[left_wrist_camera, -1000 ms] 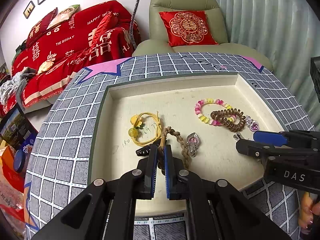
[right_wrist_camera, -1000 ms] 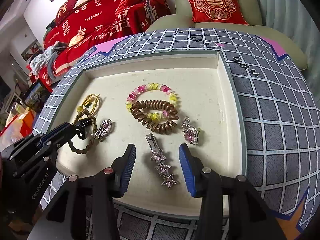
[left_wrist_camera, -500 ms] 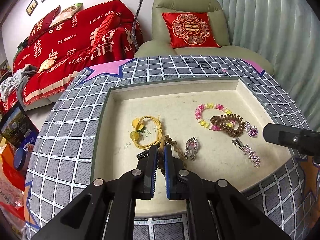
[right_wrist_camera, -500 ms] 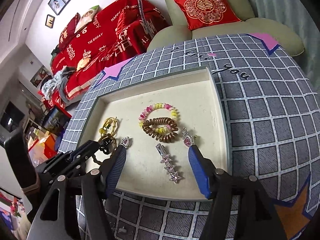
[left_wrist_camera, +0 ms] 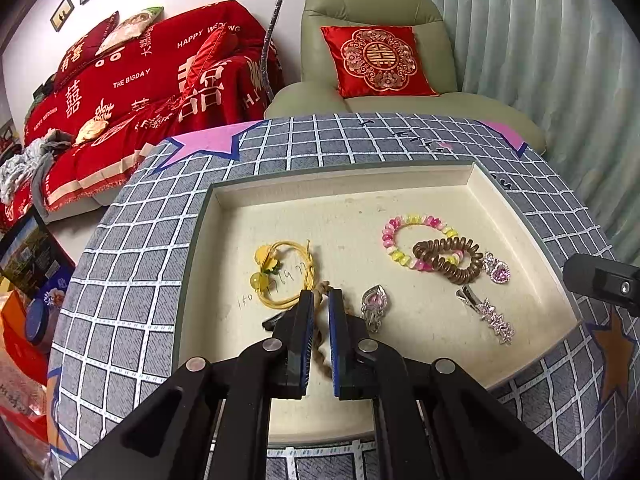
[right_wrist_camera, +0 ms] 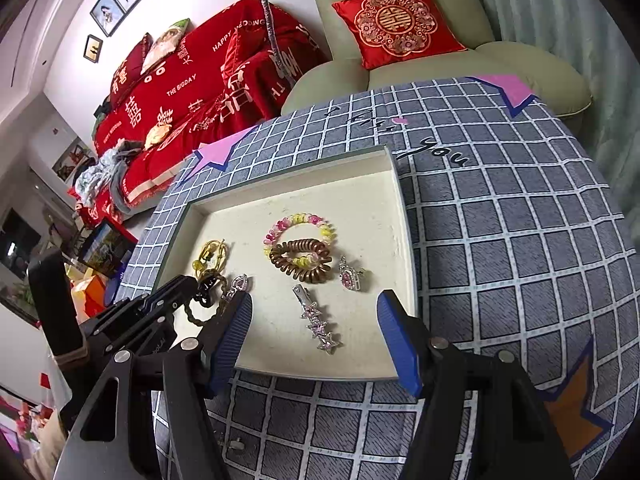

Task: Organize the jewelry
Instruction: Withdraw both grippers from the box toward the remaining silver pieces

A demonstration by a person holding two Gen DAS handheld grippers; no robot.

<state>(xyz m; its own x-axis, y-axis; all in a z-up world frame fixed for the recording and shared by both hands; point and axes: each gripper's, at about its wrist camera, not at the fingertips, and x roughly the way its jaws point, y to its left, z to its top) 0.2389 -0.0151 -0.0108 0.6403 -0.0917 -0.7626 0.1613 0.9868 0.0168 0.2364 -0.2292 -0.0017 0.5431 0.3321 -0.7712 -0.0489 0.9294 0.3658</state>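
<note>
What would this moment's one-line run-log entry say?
left claw: shut on braided hair tie | right claw: open, above star clip | tray: jewelry inside

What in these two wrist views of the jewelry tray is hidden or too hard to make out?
- Braided band: left wrist view, mostly covered by the left gripper; grip contact unclear.
- Black clip: left wrist view, only a tip shows beside the fingers.
- Handwriting on the tray floor: too faint to read.
- Right gripper: left wrist view shows one piece at the edge.

The black left gripper with blue pads is clamped nearly closed on a strand. The black right gripper with blue pads is spread wide.
</note>
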